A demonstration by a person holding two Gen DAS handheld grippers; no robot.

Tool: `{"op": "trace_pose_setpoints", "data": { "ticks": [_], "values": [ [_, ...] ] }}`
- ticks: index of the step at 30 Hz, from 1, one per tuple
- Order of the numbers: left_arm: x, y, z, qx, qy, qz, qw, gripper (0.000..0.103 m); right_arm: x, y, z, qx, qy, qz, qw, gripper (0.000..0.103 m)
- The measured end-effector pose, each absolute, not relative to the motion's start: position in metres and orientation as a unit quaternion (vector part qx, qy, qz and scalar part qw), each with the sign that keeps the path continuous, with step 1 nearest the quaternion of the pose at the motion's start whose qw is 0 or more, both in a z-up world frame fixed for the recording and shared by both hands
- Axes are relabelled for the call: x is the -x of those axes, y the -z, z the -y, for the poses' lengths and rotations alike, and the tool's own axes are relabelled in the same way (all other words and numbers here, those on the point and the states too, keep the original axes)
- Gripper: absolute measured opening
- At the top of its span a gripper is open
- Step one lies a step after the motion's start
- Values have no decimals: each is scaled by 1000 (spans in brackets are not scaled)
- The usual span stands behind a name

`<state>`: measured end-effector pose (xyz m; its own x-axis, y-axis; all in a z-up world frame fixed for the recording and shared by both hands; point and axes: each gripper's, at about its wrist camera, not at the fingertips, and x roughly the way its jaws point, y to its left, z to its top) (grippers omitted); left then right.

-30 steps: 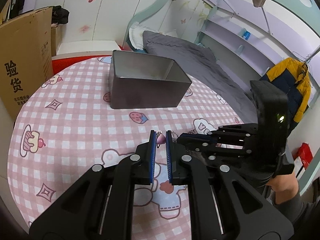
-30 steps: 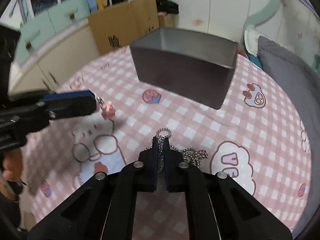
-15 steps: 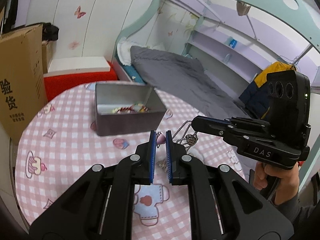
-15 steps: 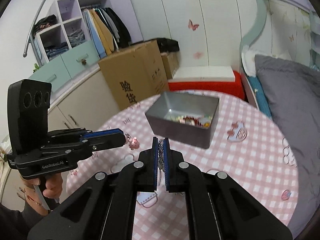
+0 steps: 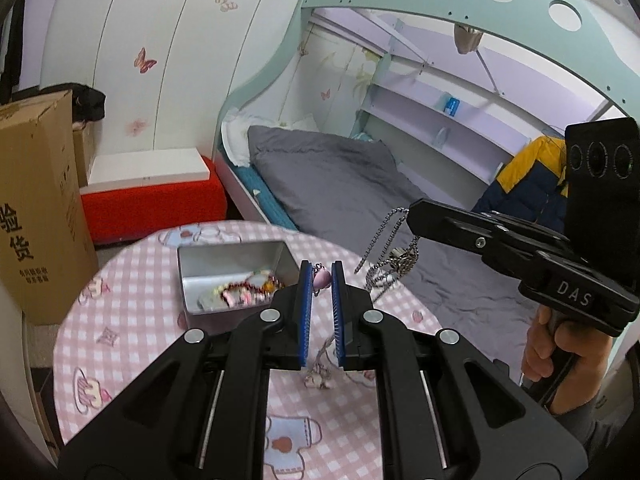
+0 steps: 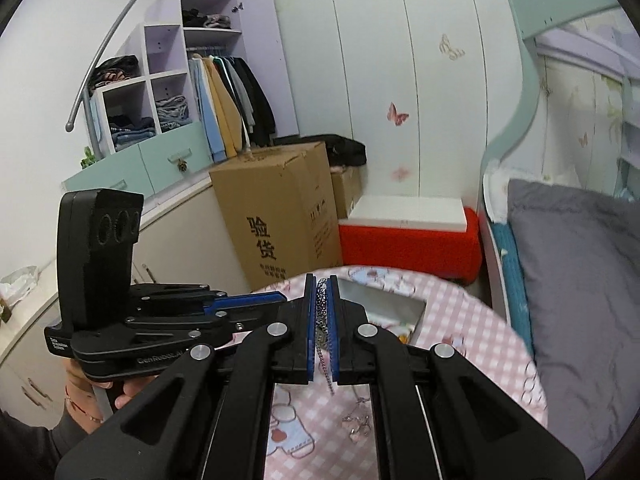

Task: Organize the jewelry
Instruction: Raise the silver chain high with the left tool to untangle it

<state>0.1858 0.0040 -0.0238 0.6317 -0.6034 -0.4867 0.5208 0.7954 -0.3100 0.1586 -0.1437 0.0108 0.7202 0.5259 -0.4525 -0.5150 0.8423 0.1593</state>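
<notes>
Inside, the metal tin [image 5: 240,258] holds mixed jewelry [image 5: 244,292] (colorful beads).

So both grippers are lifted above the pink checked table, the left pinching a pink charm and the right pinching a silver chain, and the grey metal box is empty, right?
Not quite: the grey metal box is not empty. The left wrist view shows colourful jewellery lying inside it. The rest holds: the left gripper pinches the pink charm, the right gripper pinches the silver chain, both above the pink checked table.

Cardboard box [image 6: 280,216] beside red bench [image 6: 408,240]; grey bedding [image 5: 344,184]; open wardrobe [image 6: 224,108].
</notes>
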Motion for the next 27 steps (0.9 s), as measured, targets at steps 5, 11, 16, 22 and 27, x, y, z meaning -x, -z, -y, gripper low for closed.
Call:
{"op": "trace_pose_setpoints", "data": {
  "ticks": [5, 11, 16, 22, 27],
  "values": [
    [-203, 7, -3, 63, 308, -286, 905, 10, -173, -27, 142, -2, -277, -230, 933, 3],
    [-223, -2, -3, 66, 311, -280, 906, 10, -185, -46, 140, 8, -278, -209, 938, 3],
    [-241, -1, -1, 64, 304, -285, 907, 10, -202, -56, 136, 23, -272, -197, 942, 3],
    [-262, -6, -6, 74, 304, -282, 907, 10, -220, -77, 134, 34, -268, -177, 946, 3],
    [-274, -12, -7, 77, 306, -275, 908, 10, -230, -84, 133, 37, -270, -166, 948, 3]
  ]
}}
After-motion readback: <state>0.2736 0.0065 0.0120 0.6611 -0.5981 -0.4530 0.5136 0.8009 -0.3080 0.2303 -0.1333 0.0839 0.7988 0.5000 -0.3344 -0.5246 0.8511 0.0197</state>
